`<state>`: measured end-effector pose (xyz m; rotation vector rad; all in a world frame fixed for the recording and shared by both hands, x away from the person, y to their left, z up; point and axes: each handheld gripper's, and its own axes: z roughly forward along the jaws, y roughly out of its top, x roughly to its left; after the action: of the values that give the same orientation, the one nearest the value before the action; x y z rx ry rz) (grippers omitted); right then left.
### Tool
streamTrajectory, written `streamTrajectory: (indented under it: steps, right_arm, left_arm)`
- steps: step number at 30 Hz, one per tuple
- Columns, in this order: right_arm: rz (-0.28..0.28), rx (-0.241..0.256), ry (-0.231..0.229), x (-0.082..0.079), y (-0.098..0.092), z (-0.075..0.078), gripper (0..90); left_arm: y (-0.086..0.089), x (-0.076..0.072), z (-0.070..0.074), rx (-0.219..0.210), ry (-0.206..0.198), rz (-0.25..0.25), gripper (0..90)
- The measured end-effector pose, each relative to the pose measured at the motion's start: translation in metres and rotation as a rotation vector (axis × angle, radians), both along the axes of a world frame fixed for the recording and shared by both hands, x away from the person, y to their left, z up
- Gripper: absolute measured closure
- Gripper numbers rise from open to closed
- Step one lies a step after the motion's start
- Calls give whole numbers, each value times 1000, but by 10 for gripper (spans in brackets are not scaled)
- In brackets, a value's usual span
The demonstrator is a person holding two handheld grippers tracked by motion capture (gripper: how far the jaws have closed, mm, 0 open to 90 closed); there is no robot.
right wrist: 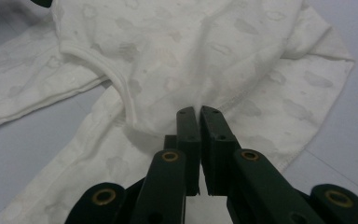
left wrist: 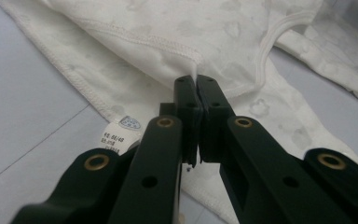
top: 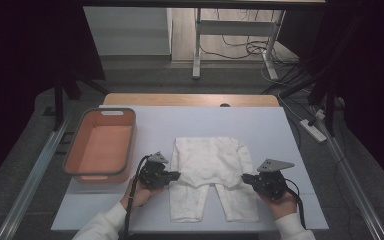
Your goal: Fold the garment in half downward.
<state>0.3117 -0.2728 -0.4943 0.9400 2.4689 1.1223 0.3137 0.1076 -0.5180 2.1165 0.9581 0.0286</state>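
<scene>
On white paper, 2 grippers pinch soft patterned cotton garment (top: 211, 170).

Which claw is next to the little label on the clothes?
The left claw. A small white label sits on the garment edge just beside it; the right claw has none nearby.

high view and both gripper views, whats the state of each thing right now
white patterned cotton baby garment: lying flat on the table, partly folded, pinched at both sides
left gripper: shut on the garment's fabric
right gripper: shut on the garment's fabric
orange plastic basket: upright, empty
</scene>
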Motion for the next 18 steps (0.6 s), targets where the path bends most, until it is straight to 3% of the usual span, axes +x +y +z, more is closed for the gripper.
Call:
streamTrajectory:
  steps: [11, 18]
  right_arm:
    - [5, 1, 4, -3, -1, -2, 866]
    - [15, 10, -7, -17, -4, 3, 865]
  left_arm:
    - [-1, -2, 0, 0, 0, -4, 872]
    - [1, -15, 5, -20, -7, -17, 872]
